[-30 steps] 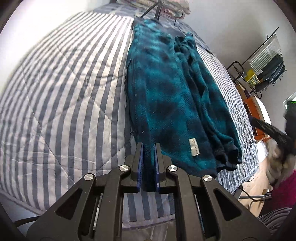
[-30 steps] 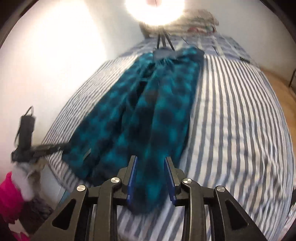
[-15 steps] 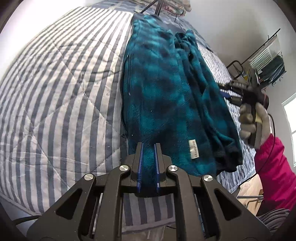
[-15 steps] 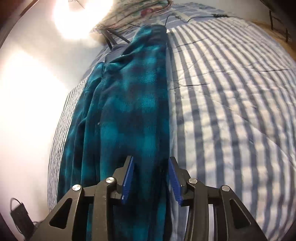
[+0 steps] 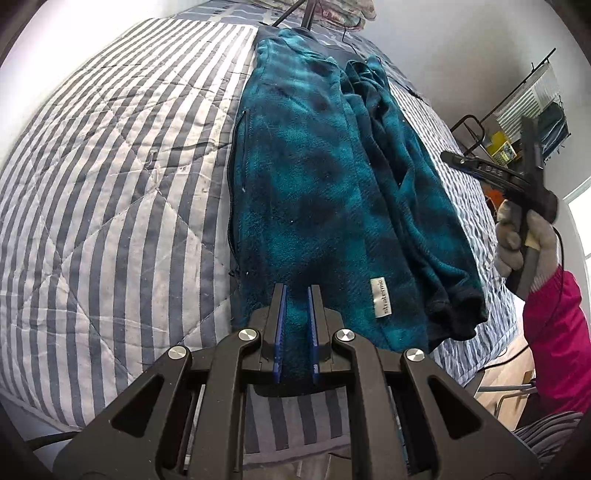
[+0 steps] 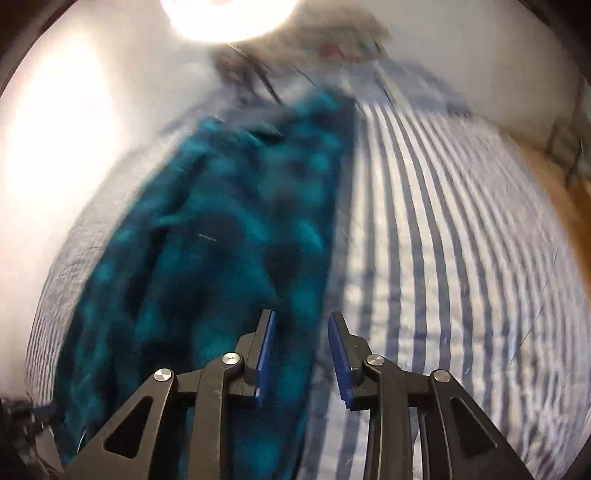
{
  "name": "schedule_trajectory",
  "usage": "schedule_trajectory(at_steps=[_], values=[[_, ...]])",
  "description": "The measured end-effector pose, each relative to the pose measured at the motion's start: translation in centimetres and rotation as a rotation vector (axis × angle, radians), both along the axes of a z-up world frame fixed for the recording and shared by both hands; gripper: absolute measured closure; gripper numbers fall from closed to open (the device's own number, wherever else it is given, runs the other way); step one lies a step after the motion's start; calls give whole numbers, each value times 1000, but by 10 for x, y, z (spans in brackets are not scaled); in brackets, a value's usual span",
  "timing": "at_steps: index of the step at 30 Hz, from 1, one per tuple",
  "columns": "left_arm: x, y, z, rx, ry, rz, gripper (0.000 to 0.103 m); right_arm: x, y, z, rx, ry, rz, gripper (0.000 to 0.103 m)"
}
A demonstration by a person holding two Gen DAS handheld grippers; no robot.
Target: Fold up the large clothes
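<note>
A teal and black plaid fleece jacket lies lengthwise on a striped bed, folded into a long strip, with a white label near its hem. My left gripper is shut on the jacket's near hem at the bed's front edge. My right gripper is open and empty, raised above the jacket; its view is blurred by motion. It also shows in the left wrist view, held in a gloved hand off the bed's right side.
The grey and white striped quilt covers the bed. A tripod's legs stand at the bed's far end by pillows. A clothes rack and an orange item stand right of the bed. A bright lamp glares above.
My right gripper has lifted off the jacket, empty, and swung back; its view is now blurred. My left gripper has stayed shut on the hem, with the jacket pulled slightly straighter.
</note>
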State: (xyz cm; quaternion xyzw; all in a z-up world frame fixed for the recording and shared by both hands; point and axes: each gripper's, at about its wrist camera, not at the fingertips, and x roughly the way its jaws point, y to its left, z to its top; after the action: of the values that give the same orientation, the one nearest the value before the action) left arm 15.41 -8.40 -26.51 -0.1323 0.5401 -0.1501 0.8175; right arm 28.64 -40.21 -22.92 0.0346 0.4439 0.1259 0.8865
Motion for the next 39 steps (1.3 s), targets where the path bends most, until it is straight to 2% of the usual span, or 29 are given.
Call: schedule_trajectory(at_steps=[2, 5, 7, 9, 10, 12, 13, 14, 15, 17, 20, 23, 26, 29, 31, 33, 35, 39], values=[[-1, 2, 0, -12, 6, 7, 95, 2, 16, 5, -5, -12, 39, 76], [-3, 3, 4, -12, -3, 1, 95, 16, 28, 1, 34, -8, 32, 76], [-5, 3, 7, -1, -12, -1, 95, 18, 37, -9, 75, 28, 32, 76], [-5, 7, 9, 1, -17, 9, 95, 22, 57, -30, 91, 100, 80, 77], [-5, 9, 10, -5, -18, 14, 95, 21, 72, -43, 75, 139, 129, 78], [-4, 12, 12, -11, -20, 21, 95, 14, 93, -49, -27, 115, 169, 77], [-4, 13, 14, -10, -24, 24, 95, 12, 95, -45, -43, 108, 180, 77], [-4, 14, 16, -13, -30, 27, 95, 10, 91, -40, -6, 117, 183, 77], [-4, 14, 18, -19, -37, 27, 95, 7, 80, -31, 76, 127, 181, 77], [-5, 14, 23, -20, -54, 23, 95, -13, 59, -12, 146, 101, 174, 77], [-7, 12, 27, -36, -71, 19, 95, -55, 49, -1, 136, 85, 214, 77], [-10, 2, 29, -69, -83, -9, 95, -109, 48, -10, 155, 115, 285, 78], [-19, -22, 30, -67, -103, -68, 95, -154, 57, -22, 158, 138, 364, 78], [-26, -52, 14, -17, -92, -146, 95, -172, 73, -45, 91, 172, 399, 78], [-28, -67, -3, 32, -69, -179, 95, -176, 73, -52, 69, 158, 387, 78], [-29, -77, -20, 85, -57, -198, 95, -172, 67, -47, 105, 182, 368, 78], [-33, -77, -20, 92, -89, -205, 94, -171, 54, -34, 115, 170, 362, 78], [-37, -59, -1, 16, -48, -173, 94, -177, 24, 11, 59, 105, 347, 66]])
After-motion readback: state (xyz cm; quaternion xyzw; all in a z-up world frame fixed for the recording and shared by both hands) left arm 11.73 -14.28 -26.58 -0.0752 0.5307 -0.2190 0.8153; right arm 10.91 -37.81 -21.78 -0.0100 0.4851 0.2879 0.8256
